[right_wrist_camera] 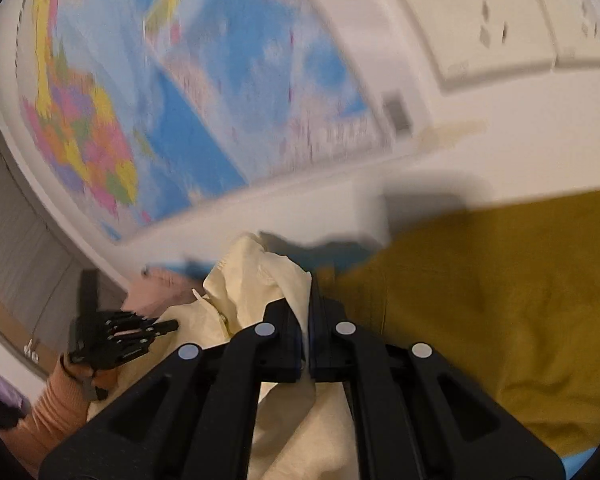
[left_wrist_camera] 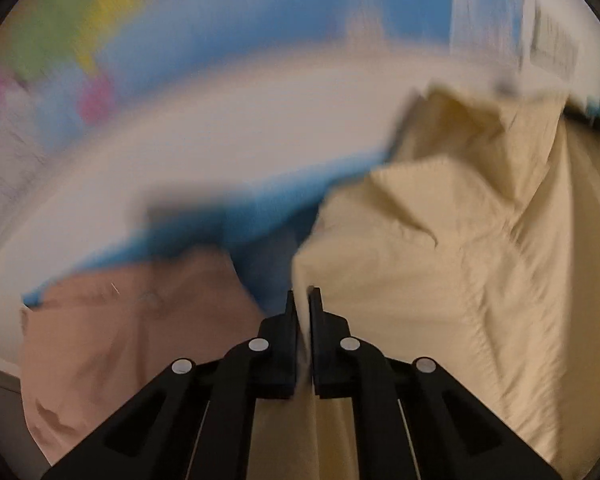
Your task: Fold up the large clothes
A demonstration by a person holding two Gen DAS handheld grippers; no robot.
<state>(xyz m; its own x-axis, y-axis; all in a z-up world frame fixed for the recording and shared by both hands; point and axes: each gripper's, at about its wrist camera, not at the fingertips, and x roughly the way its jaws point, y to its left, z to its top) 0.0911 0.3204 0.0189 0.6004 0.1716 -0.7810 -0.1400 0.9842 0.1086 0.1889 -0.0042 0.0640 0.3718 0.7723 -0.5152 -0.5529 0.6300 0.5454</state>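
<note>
Currently both grippers clamp the cream garment: left gripper [left_wrist_camera: 302, 294] pinches one edge, right gripper [right_wrist_camera: 307, 280] another, jaws closed on cloth in each view. Garment [left_wrist_camera: 460, 260] hangs bunched and creased between them, lifted off any surface. Beyond it lie a pink cloth [left_wrist_camera: 120, 320] and a mustard cloth [right_wrist_camera: 500, 300]; farther, the wall map [right_wrist_camera: 180, 100]. Judged progress: early, no fold formed yet.
</note>
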